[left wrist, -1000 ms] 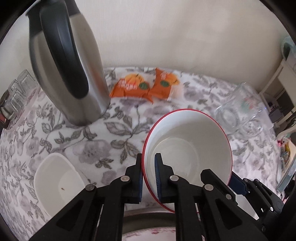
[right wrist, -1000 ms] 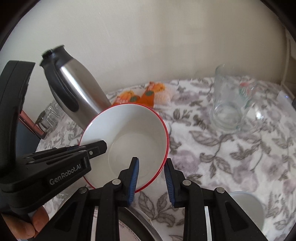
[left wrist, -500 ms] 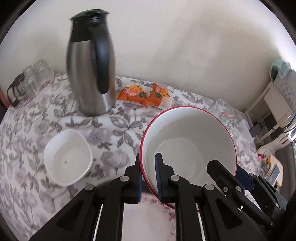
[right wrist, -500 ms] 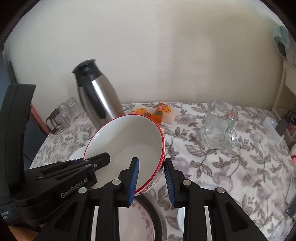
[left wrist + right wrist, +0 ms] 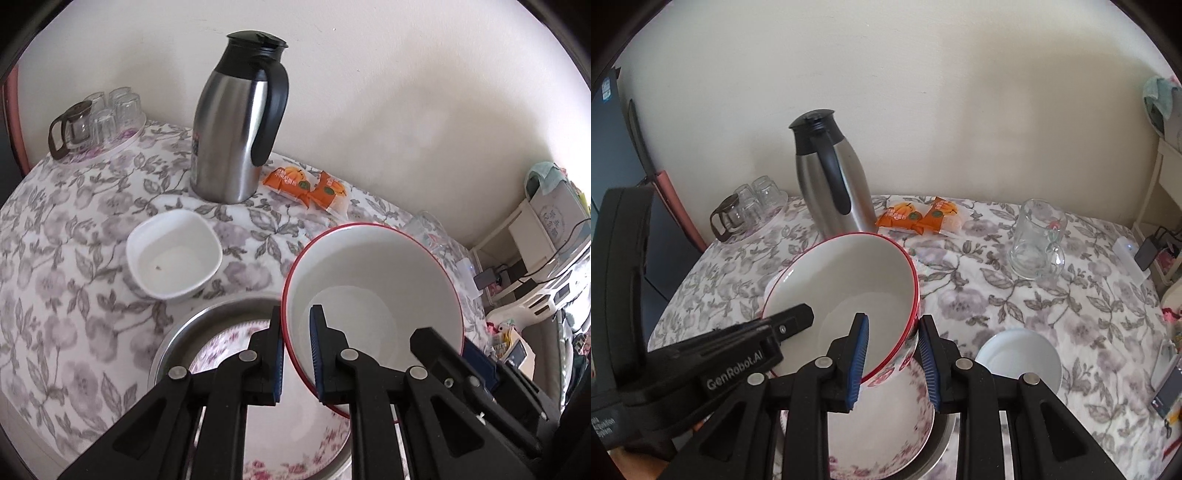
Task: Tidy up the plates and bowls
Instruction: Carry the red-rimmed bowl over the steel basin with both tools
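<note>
We pinch the red-rimmed bowl [image 5: 373,295] with both jaws: the left gripper [image 5: 295,354] nearly shut on its near rim, the right gripper [image 5: 892,363] slightly wider across the opposite wall, 2 grips steadying it above the floral plate [image 5: 229,343] for stacking.

Soft, even daylight on the cream plaster wall [image 5: 923,92]; both fisheye views sharp, edges bowed, corners vignetted black, shadows faint
</note>
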A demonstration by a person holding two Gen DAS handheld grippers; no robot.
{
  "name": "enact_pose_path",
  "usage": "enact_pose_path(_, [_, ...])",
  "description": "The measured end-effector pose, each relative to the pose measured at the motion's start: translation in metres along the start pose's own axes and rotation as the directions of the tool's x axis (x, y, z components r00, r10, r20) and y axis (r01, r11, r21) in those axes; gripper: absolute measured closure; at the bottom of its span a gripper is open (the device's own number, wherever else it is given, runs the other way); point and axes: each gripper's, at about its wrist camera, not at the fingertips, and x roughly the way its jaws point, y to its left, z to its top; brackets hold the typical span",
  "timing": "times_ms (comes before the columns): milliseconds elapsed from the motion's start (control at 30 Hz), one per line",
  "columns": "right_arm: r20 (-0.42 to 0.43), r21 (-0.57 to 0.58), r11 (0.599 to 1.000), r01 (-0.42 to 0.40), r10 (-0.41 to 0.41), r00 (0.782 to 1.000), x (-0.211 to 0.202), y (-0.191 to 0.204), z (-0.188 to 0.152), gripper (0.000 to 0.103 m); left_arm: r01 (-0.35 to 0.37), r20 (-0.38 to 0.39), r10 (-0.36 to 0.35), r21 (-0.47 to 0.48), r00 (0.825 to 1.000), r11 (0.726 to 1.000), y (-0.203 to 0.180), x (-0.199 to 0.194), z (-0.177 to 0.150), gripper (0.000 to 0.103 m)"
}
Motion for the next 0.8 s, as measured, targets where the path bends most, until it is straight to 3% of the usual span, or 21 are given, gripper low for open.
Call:
enact_pose_path(467, [-0.010, -0.015, 1.000, 0.022, -0.023, 1.000, -0.018, 0.025, -0.022, 0.073, 0.073, -0.024, -0.074, -0.073, 0.997, 0.995, 0.029, -0.017, -0.035, 0.089])
enact_pose_path(800, [-0.035, -0.041, 0.999, 0.002, -0.003, 0.999, -0.007, 0.050, -0.031, 0.073, 0.040, -0.024, -0.043, -0.116, 0.999, 0.992, 0.057, -0.025, -0.040, 0.089])
